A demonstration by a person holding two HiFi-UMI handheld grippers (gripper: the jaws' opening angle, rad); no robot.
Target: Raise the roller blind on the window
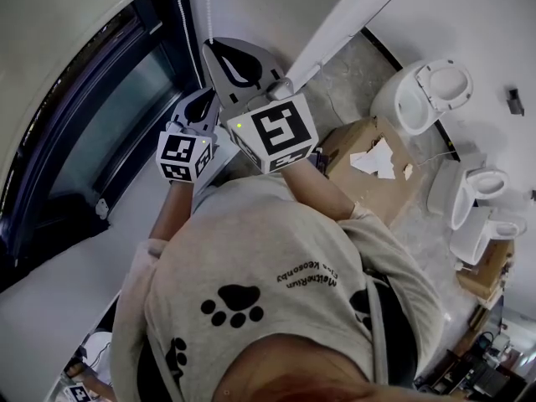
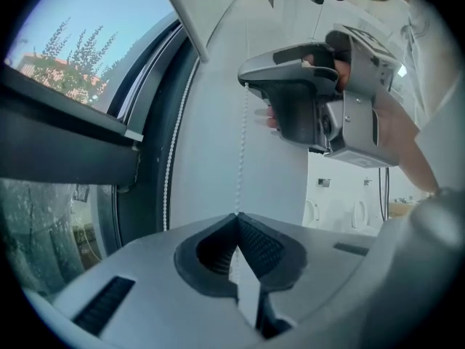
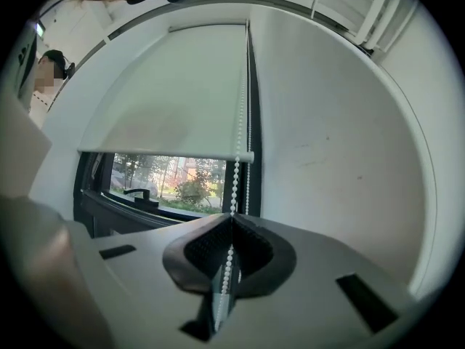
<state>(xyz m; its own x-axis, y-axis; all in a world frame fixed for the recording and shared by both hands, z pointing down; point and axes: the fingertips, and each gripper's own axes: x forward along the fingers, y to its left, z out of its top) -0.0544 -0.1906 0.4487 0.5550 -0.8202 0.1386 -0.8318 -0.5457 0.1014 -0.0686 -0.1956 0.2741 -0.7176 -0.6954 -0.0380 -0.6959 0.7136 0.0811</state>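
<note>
The white roller blind [image 3: 174,93] hangs partway down the window, its bottom bar [image 3: 167,153] above a strip of glass. Its white bead chain [image 3: 237,173] runs down the window's right edge. My right gripper [image 3: 232,217] is shut on one strand of the chain, which passes between its dark pads. Lower down, my left gripper [image 2: 236,215] is shut on the same strand of the bead chain [image 2: 242,144]; the other strand [image 2: 171,166] hangs free beside the frame. The right gripper [image 2: 243,80] shows above it. In the head view both the left gripper [image 1: 205,97] and the right gripper [image 1: 211,44] point at the wall beside the window.
The dark window frame [image 1: 126,107] stands to the left, with a handle [image 3: 138,193] on it. A plain white wall [image 3: 334,158] fills the right. On the floor behind me are a cardboard box [image 1: 377,170] and several white toilets [image 1: 427,95].
</note>
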